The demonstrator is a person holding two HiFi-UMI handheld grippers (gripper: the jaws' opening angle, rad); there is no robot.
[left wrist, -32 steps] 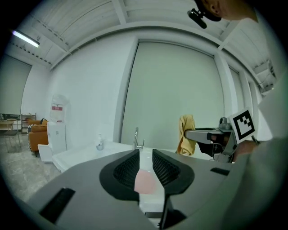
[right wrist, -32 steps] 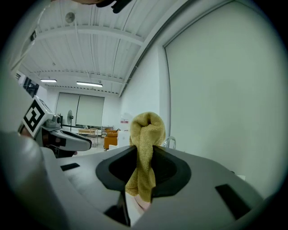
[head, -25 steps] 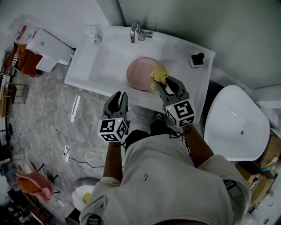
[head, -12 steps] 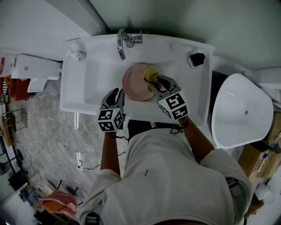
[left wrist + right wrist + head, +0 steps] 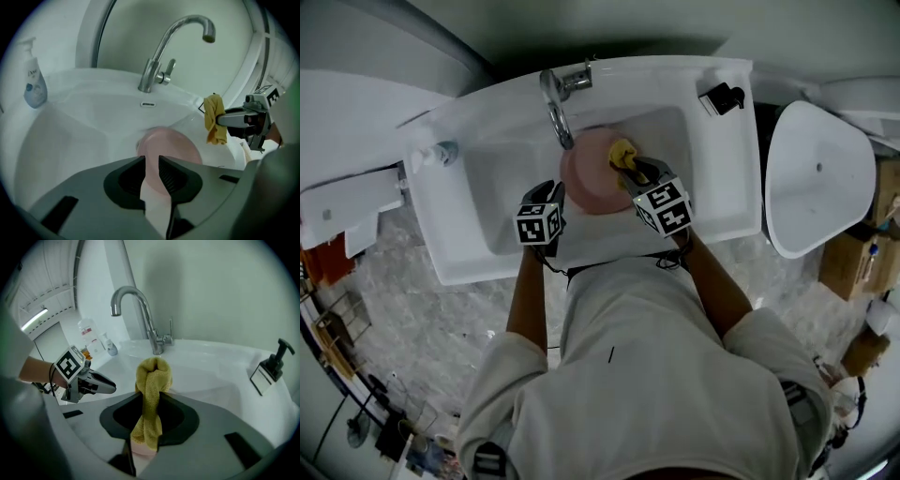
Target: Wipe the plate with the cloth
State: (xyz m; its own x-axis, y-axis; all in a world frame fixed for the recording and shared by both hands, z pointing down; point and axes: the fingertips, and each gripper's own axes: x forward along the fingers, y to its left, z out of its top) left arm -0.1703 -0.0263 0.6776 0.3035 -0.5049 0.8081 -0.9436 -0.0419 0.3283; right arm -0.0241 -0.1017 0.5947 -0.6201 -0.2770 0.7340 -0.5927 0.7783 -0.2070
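Plate check: pink plate (image 5: 586,173) lies in basin of white sink (image 5: 487,178), directly under spout of chrome tap (image 5: 555,103). Flat or tipped: can't tell.

L gripper (image 5: 554,190): jaws drawn nearly together with a narrow slot left. Pink fills the slot along its length in L gripper view, so I read it as pinching plate's near-left rim.

R gripper (image 5: 630,167): jaws clamped on yellow cloth (image 5: 622,152). Cloth is bunched; a knob sticks out past the tips and the tail hangs back between the jaws. It's over plate's right part. L gripper view shows cloth hanging w/ white basin behind it, so prob. just clear of plate surface, not pressing yet.

Change vs 1 s ago:
- L gripper was outside sink's front edge w/ jaws wide apart. Now it's in over the edge, at the plate, closed down.
- R gripper has same grip on cloth and same side of plate throughout.
- Head cam has swung more squarely over the basin.

Meaning: plate looks braced now, so setup for wipe seems done. Wiping itself not started, by my read. Next move needs cloth lowered onto plate face and swept across while L gripper holds.

Risks: spout sits close above plate's far edge, so little room for R gripper there. Smooth rim may slide out of a thin pinch under wiping pressure.

Soap bottle (image 5: 441,153) and black pump dispenser (image 5: 719,96) on sink deck are well apart from the work.
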